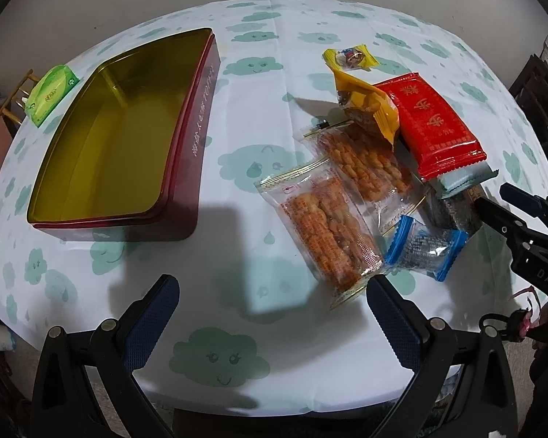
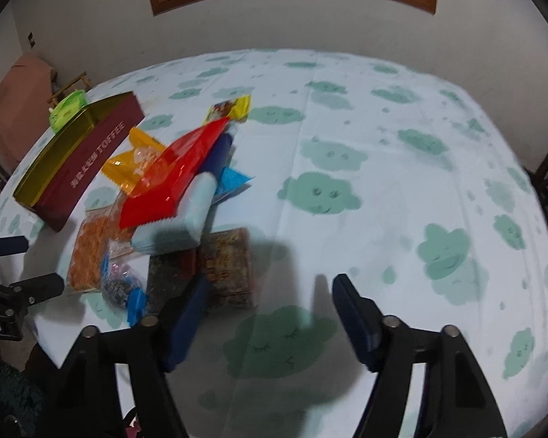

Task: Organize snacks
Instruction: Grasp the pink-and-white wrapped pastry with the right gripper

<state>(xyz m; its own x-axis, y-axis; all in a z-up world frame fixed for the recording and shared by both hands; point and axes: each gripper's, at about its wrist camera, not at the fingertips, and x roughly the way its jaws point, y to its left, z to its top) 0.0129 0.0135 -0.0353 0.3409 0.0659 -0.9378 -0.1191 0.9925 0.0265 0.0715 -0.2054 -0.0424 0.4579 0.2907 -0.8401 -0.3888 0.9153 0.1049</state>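
Note:
An open maroon tin [image 1: 186, 168] with a gold inside stands at the left, with nothing in it. To its right lies a snack pile: two clear packets of orange sticks [image 1: 325, 226], yellow packets [image 1: 369, 106], a red packet [image 1: 434, 124] over a pale blue one [image 1: 464, 179], and a blue-ended clear packet [image 1: 425, 248]. My left gripper [image 1: 272, 284] hangs open above bare cloth in front of the pile. My right gripper [image 2: 270, 284] is open at the pile's right edge; its left finger overlaps a dark brown packet [image 2: 230, 266], and only cloth lies between the fingers.
A green tissue pack [image 1: 51, 95] lies behind the tin near the table's far left edge. The cloud-print cloth [image 2: 402, 182] stretches bare to the right of the pile. A wooden chair [image 2: 69, 85] and a wall with a window stand beyond the table.

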